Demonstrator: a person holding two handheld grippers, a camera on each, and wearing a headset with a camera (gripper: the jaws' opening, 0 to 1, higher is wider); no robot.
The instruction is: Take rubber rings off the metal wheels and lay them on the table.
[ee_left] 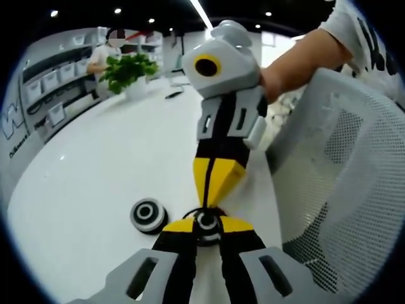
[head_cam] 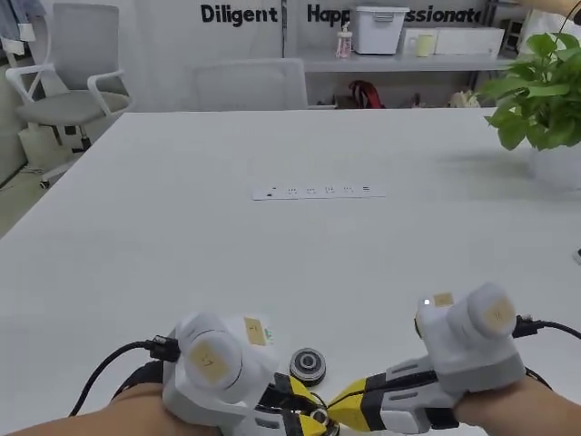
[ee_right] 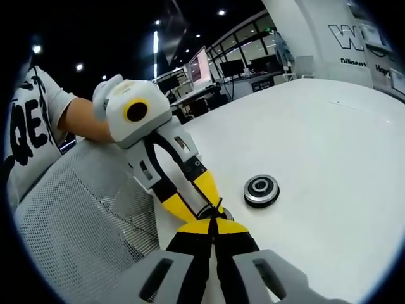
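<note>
My left gripper (ee_left: pixel 206 227) clamps a metal wheel (ee_left: pixel 206 221), right gripper (ee_right: pixel 215 223) pinched together at its rim; second wheel (ee_right: pixel 261 190) sits beside on worktop (ee_right: pixel 329 139)

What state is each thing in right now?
left hand-held gripper, shut on held wheel
right hand-held gripper, shut on rubber ring
held wheel, clamped between left jaws
rubber ring, pinched, not yet off held wheel
loose wheel, lying flat on table, untouched

The wide white table top (head_cam: pixel 272 254) looks smooth and matt. The small round silver metal wheel (head_cam: pixel 308 364) shines, and its black rubber ring (ee_left: pixel 135 218) is dull. The white mesh chair back (ee_right: pixel 82 215) looks woven and rough.
</note>
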